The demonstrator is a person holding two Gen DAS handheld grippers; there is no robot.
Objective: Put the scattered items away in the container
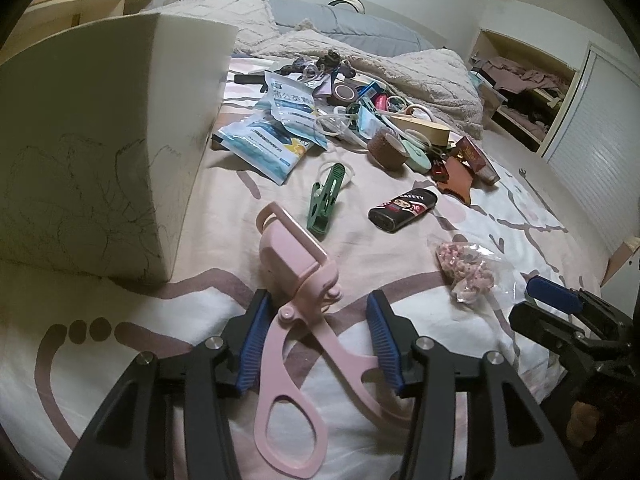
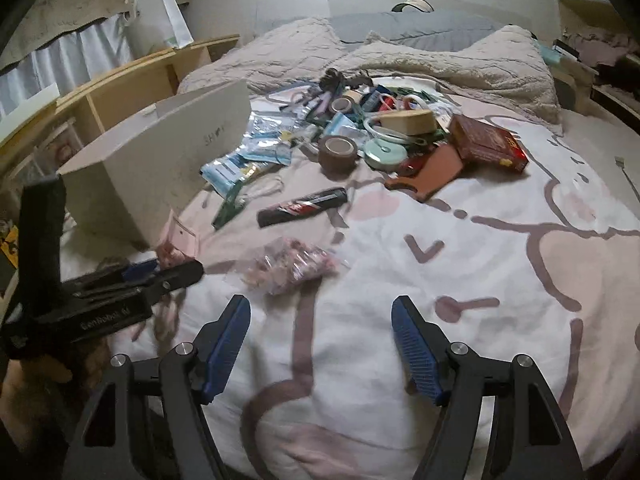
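Left wrist view: left hand-held gripper [image 1: 316, 344] stands partly open around a pink eyelash curler [image 1: 298, 320] at lower centre. The curler lies on the bedspread [image 1: 500, 216] between the blue pads; the pads do not appear to press it, so I count it as unheld.

Right hand-held gripper [image 2: 320, 344], lower centre of the right wrist view, stands wide with nothing between its fingers. A clear bag of pink bits [image 2: 290, 266] lies just above it in frame.

The container, a cream box [image 1: 100, 152], sits at upper left of the left view, near the curler. Main heap of scattered items [image 1: 376, 120] lies at upper centre, well apart from both grippers; a green clip [image 1: 326, 204] and a black lighter [image 1: 402, 204] lie between.

Judgement: the step in hand is picking up the curler, early in the task. Next move calls for closing on the curler's hinge, lifting, and carrying it over the box rim.

Hard to tell: the box interior is hidden in both views. Heap items overlap, most unidentifiable. Right view is motion-blurred.
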